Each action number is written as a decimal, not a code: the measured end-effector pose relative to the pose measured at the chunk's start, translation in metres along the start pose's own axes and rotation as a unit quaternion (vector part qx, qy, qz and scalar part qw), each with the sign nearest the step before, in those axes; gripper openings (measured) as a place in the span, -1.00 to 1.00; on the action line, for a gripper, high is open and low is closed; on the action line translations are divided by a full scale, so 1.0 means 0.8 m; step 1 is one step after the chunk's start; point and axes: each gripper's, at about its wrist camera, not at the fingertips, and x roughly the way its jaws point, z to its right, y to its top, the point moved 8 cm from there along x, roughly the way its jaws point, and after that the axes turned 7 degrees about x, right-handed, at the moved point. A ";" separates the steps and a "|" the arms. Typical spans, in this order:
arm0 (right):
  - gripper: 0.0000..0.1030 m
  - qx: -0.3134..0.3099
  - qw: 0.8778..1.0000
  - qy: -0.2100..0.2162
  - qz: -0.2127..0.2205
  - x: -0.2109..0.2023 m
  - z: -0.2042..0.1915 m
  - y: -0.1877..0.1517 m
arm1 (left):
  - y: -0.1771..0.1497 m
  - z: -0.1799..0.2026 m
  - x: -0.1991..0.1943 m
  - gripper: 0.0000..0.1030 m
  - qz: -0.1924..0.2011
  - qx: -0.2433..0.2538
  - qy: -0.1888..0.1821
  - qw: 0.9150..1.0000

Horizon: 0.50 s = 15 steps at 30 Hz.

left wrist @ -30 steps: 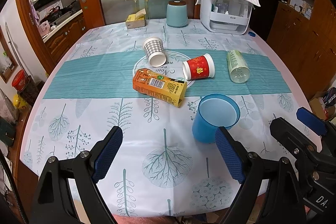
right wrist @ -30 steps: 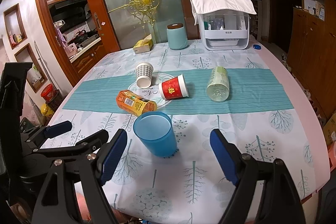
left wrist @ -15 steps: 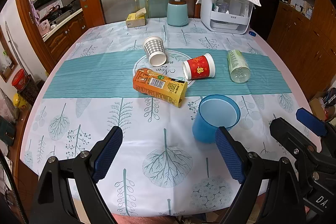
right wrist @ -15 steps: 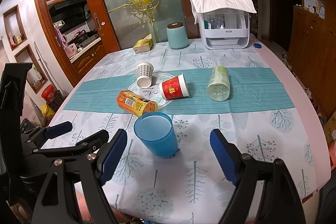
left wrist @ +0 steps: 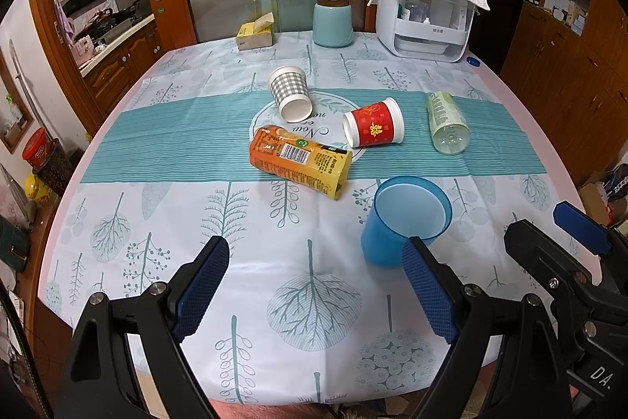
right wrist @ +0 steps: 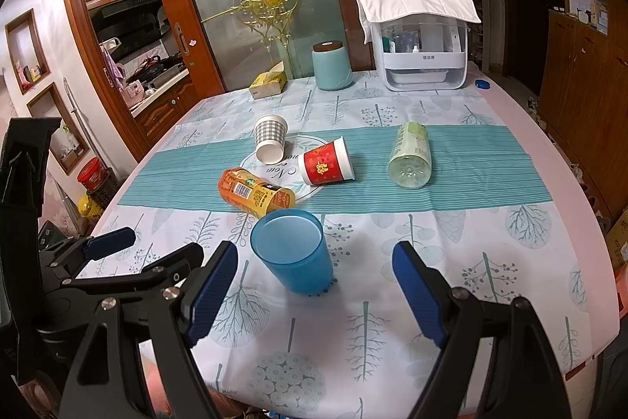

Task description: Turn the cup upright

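Note:
A blue plastic cup point(left wrist: 406, 220) stands upright on the tablecloth near the front, mouth up; it also shows in the right wrist view point(right wrist: 292, 250). A red paper cup point(left wrist: 373, 128) lies on its side at mid-table, also in the right wrist view point(right wrist: 326, 163). A grey checked paper cup point(left wrist: 289, 93) lies tilted behind it, also in the right wrist view point(right wrist: 269, 138). My left gripper point(left wrist: 314, 285) is open and empty, low over the front of the table. My right gripper point(right wrist: 314, 285) is open and empty, just in front of the blue cup.
An orange juice carton point(left wrist: 300, 161) and a clear green bottle point(left wrist: 447, 122) lie on their sides on the teal runner. A teal canister point(left wrist: 333, 22), a tissue box point(left wrist: 255, 34) and a white covered rack point(left wrist: 426, 18) stand at the far edge. The table edge point(left wrist: 557, 160) curves on the right.

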 end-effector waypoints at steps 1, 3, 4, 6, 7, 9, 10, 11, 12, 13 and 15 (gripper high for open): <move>0.59 0.000 1.000 0.000 0.000 0.000 0.000 0.000 | 0.001 0.000 0.000 0.72 0.000 0.000 0.000 1.000; 0.59 0.000 1.000 0.001 0.000 0.000 0.000 0.000 | 0.000 0.000 0.000 0.72 0.000 0.000 -0.001 1.000; 0.59 0.001 1.000 0.001 -0.001 0.000 0.000 0.000 | 0.000 0.000 0.001 0.72 0.000 0.000 0.000 1.000; 0.59 0.000 1.000 0.000 0.000 0.001 0.002 0.001 | -0.001 -0.001 0.002 0.72 -0.002 -0.001 -0.001 1.000; 0.59 0.001 1.000 0.000 -0.001 0.001 0.000 0.001 | -0.002 -0.002 0.002 0.72 -0.002 -0.001 -0.001 1.000; 0.59 0.000 1.000 0.000 0.000 0.001 0.002 0.002 | -0.002 -0.003 0.003 0.72 -0.002 -0.001 -0.001 1.000; 0.59 0.001 1.000 0.001 0.000 0.001 0.002 0.002 | -0.004 -0.004 0.003 0.72 -0.003 -0.001 -0.001 1.000; 0.59 0.001 1.000 0.001 -0.001 0.001 0.002 0.002 | -0.004 -0.003 0.003 0.72 -0.003 -0.001 -0.001 1.000; 0.59 0.001 1.000 0.001 -0.001 0.001 0.002 0.002 | -0.002 -0.003 0.004 0.72 -0.004 -0.001 -0.002 1.000; 0.59 0.001 1.000 0.001 -0.001 0.001 0.002 0.002 | -0.003 -0.003 0.005 0.72 -0.004 -0.001 -0.002 1.000; 0.59 0.001 1.000 0.001 -0.001 0.001 0.000 0.002 | -0.003 -0.003 0.005 0.72 -0.005 -0.002 -0.002 1.000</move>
